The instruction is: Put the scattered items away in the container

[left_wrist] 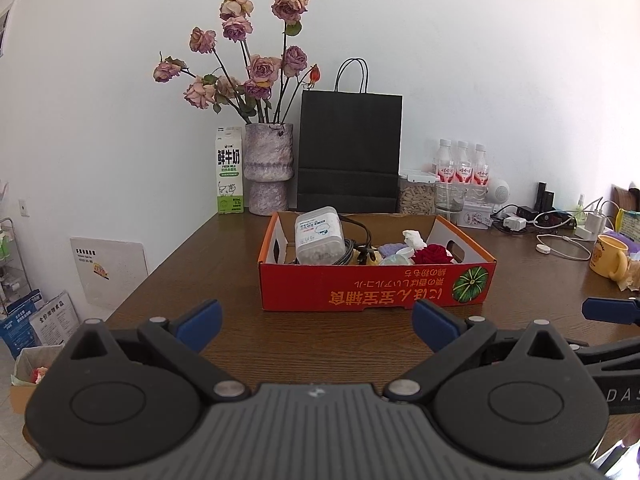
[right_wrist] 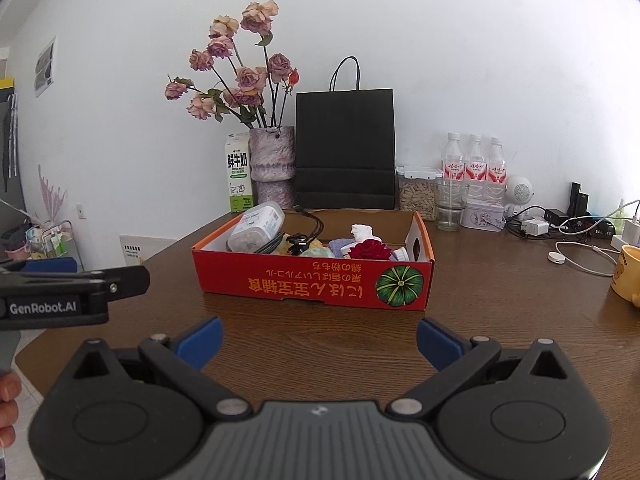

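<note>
A red box (left_wrist: 372, 286) sits in the middle of the brown worktop (left_wrist: 224, 256), and it is full of things. At its left end a clear tub (left_wrist: 320, 236) leans on its side. Black cables (left_wrist: 358, 240) lie next to the tub. At the right end are a red rose (left_wrist: 432, 254), a purple cloth (left_wrist: 392, 249) and a small white thing (left_wrist: 414, 238). Far behind the box stand a black bag (left_wrist: 350, 152), a vase (left_wrist: 268, 168) of dry roses, a milk carton (left_wrist: 229, 170), a jar (left_wrist: 417, 197) of seeds and three water bottles (left_wrist: 462, 162). A yellow mug (left_wrist: 608, 258) is at the right. The left tool (left_wrist: 316, 324) is wide open and holds nothing. The right tool (right_wrist: 318, 338) is wide open and empty too. Both hang over the near worktop, apart from the box.
</note>
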The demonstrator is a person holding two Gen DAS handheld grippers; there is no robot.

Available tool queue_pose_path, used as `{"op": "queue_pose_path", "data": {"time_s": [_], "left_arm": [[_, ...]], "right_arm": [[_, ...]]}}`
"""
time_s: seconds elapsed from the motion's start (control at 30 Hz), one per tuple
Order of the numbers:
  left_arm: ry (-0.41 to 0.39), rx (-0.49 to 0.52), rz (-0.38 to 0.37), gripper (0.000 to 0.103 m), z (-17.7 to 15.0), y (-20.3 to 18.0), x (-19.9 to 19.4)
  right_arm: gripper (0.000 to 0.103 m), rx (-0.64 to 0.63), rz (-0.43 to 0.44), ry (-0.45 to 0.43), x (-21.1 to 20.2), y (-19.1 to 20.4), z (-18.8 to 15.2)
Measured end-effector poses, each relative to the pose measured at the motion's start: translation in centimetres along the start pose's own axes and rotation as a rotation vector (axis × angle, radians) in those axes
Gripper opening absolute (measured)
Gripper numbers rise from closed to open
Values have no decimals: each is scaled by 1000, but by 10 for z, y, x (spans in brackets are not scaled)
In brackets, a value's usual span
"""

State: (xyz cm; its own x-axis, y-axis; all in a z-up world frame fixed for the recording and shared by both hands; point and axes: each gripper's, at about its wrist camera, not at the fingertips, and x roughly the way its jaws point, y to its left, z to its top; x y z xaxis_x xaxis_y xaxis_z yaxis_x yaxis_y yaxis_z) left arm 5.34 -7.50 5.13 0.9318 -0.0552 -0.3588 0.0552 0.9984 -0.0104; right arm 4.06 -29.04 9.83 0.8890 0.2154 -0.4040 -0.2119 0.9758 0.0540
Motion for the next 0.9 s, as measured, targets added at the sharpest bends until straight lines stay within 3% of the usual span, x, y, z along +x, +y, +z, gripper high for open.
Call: {"op": "queue_pose_path", "data": {"time_s": [0.9], "left_arm": [[35, 14, 2, 103, -8, -9, 11]], "right_arm": [[103, 21, -19, 47, 17, -7, -5]]}}
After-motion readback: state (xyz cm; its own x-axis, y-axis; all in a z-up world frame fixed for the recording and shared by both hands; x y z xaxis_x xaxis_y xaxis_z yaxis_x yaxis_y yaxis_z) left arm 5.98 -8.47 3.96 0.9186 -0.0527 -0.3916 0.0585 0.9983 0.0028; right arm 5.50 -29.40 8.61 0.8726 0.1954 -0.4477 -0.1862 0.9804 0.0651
